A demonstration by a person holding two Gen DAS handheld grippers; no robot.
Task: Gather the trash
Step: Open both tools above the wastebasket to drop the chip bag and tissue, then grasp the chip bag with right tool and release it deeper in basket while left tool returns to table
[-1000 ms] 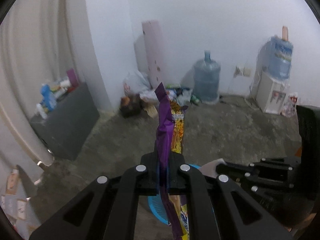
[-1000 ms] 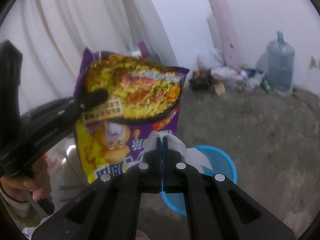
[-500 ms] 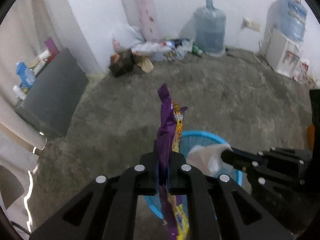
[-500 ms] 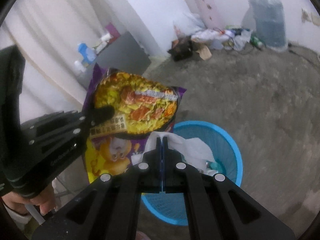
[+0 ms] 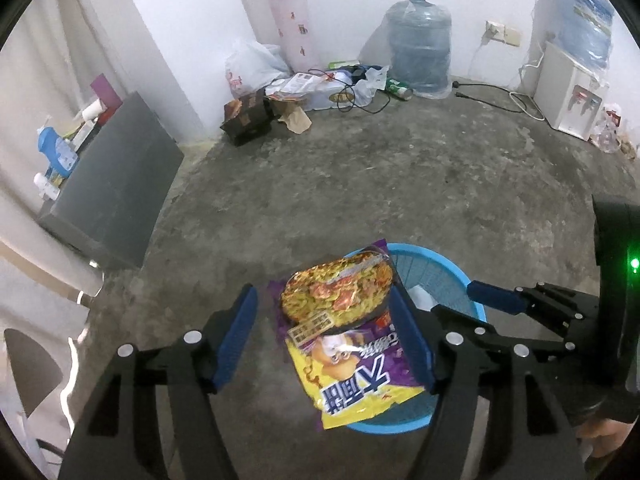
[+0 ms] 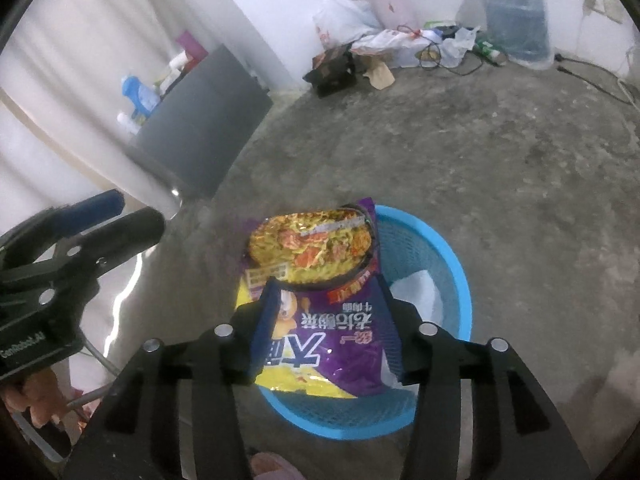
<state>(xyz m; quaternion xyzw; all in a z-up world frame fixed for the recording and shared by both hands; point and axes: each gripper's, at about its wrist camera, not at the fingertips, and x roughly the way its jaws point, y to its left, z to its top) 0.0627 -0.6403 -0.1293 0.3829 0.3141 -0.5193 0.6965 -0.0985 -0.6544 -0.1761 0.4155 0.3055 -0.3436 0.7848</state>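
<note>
My left gripper (image 5: 324,340) stands wide apart and holds nothing; the noodle packet (image 5: 346,340) shows between its blue pads but touches neither. My right gripper (image 6: 326,320) is apart too, just ahead and to the right of the left one, and equally empty. The packet lies flat below both, tipped over the near-left rim of the blue basket (image 6: 456,264), part over the inside and part hanging outside. A white tissue (image 6: 416,288) sits inside the basket, beyond the packet.

The risk, as I judge it, is that the packet never goes in. It is broad and light, so it may balance on the rim or slide off onto the floor on the side nearest me. I cannot tell whether it is resting there or in the air. If I nudge it with a pad, the light mesh basket could tip or skid.

Beyond the basket the floor (image 5: 400,184) is bare, stained concrete. To the left stands a dark cabinet (image 5: 116,196) with bottles on top. Against the far white wall lie a heap of litter (image 5: 320,92) and cables, a large water jug (image 5: 420,52) and, far right, a white dispenser (image 5: 572,96).
</note>
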